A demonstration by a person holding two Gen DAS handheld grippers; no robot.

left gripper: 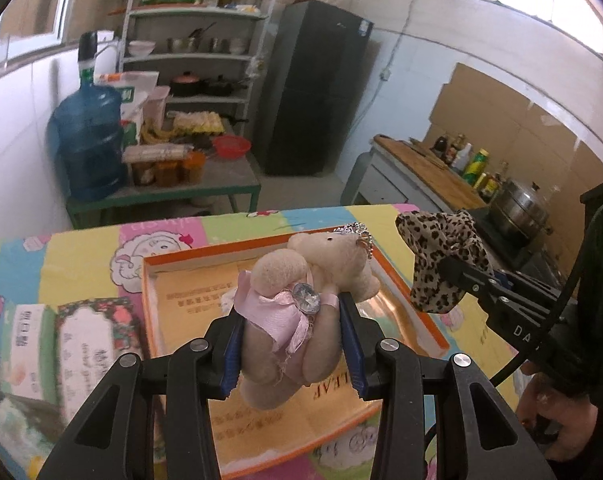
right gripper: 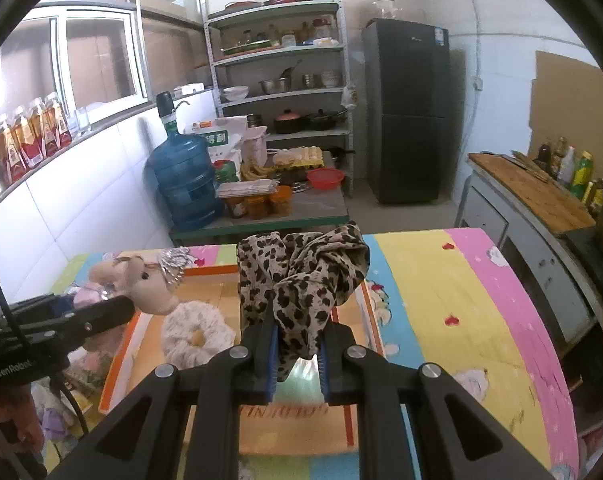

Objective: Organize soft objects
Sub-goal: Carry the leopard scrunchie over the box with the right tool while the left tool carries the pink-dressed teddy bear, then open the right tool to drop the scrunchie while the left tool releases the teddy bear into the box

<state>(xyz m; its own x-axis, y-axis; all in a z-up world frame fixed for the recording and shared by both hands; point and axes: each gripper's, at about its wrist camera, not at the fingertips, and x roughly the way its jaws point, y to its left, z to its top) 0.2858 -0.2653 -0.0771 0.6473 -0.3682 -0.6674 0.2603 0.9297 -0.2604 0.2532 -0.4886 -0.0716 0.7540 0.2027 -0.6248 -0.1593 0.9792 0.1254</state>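
Observation:
My left gripper (left gripper: pixel 289 312) is shut on a beige plush bear (left gripper: pixel 301 292) in a pink dress with a silver crown, held above the orange-rimmed box (left gripper: pixel 173 264). The bear also shows in the right wrist view (right gripper: pixel 141 284). My right gripper (right gripper: pixel 297 344) is shut on a leopard-print scrunchie (right gripper: pixel 301 280), held above the same box (right gripper: pixel 365 312); the scrunchie shows in the left wrist view (left gripper: pixel 441 260) at the right. A white fuzzy scrunchie (right gripper: pixel 197 336) lies inside the box.
The box sits on a table with a colourful cartoon cloth (right gripper: pixel 461 300). A printed packet (left gripper: pixel 73 348) lies left of the box. Behind stand a low table with a water jug (right gripper: pixel 185 184), shelves (right gripper: pixel 281 72), a black fridge (right gripper: pixel 409 112) and a counter (right gripper: pixel 533 196).

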